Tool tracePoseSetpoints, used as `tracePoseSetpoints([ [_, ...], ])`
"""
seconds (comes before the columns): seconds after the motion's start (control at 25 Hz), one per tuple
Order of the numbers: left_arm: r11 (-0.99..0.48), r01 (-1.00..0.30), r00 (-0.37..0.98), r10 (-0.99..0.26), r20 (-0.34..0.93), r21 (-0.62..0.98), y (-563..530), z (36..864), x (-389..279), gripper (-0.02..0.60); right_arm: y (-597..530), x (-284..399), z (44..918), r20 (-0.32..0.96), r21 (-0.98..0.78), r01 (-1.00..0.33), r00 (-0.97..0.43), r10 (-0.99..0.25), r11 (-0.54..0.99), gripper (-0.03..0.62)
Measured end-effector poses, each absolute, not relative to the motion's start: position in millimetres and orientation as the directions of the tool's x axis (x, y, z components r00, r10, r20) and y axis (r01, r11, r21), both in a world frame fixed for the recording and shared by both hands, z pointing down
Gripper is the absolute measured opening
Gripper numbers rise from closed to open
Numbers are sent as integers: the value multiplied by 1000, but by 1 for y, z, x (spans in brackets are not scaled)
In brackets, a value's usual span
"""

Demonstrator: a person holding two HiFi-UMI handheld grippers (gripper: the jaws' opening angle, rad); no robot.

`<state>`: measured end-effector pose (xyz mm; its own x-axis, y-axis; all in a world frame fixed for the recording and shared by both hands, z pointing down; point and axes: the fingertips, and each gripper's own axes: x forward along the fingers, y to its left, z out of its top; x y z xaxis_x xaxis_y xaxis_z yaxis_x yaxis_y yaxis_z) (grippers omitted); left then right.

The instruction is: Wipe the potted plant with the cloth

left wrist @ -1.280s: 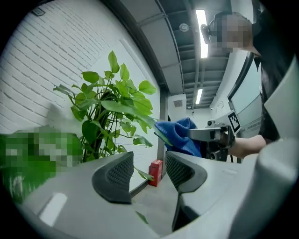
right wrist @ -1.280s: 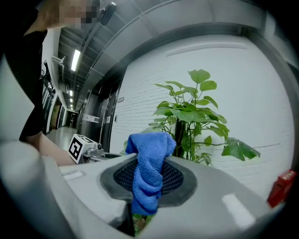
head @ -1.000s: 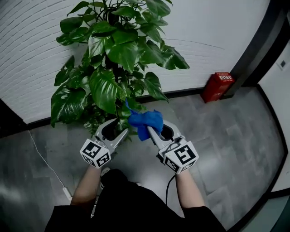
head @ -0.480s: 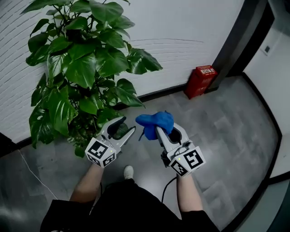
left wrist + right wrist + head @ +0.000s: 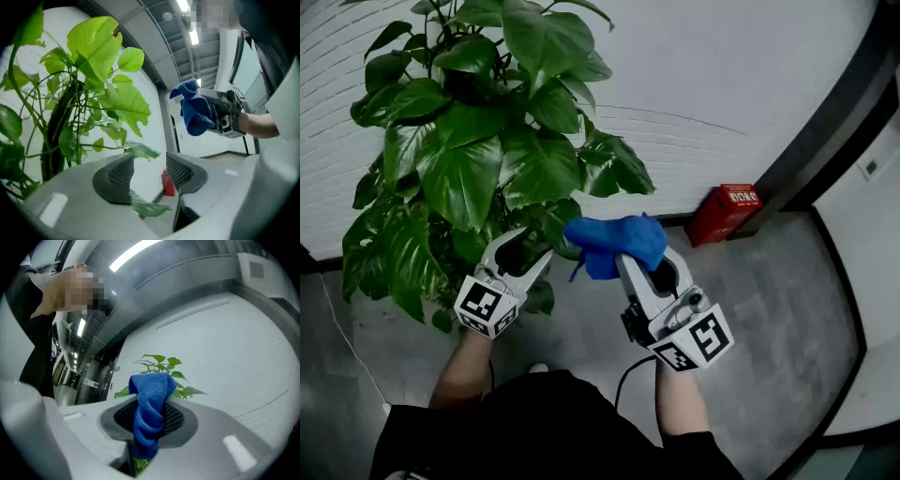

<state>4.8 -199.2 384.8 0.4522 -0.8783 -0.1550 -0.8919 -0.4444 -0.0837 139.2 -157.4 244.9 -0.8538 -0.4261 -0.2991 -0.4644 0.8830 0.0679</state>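
A: Grip status?
B: My right gripper (image 5: 626, 261) is clamping the blue cloth (image 5: 617, 244), with both pads squeezing its middle. My left gripper (image 5: 528, 255) is standing with jaws apart. A leaf (image 5: 147, 207) is showing low in the gap, and nothing is pinching it.
A: Where's the cloth?
B: It's sitting just beside the lower right leaves of the plant (image 5: 487, 141). Whether it's touching them, I can't tell.
A: Risks?
B: I'm guessing only one fold is being pinched, so dragging over a leaf could pull the cloth free. Pushing a leaf with nothing behind it could bend or tear its stalk.
A: Orientation?
B: The cloth is bunching out past the jaws toward the plant, long axis along them, tail hanging down. The plant's stem is standing upright, leaf tips drooping.
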Motion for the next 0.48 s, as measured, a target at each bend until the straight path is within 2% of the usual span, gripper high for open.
tracePoseSetpoints([
  [0.24, -197, -952, 236, -960, -153, -234, -197, 370, -26, 222, -187, 106, 210, -350, 159, -260, -917, -192, 952, 89],
  [0.48, -8, -958, 48, -990, -130, -287, -174, 335, -20, 204, -202, 86, 197, -352, 173, -15, -935, 48, 985, 89],
])
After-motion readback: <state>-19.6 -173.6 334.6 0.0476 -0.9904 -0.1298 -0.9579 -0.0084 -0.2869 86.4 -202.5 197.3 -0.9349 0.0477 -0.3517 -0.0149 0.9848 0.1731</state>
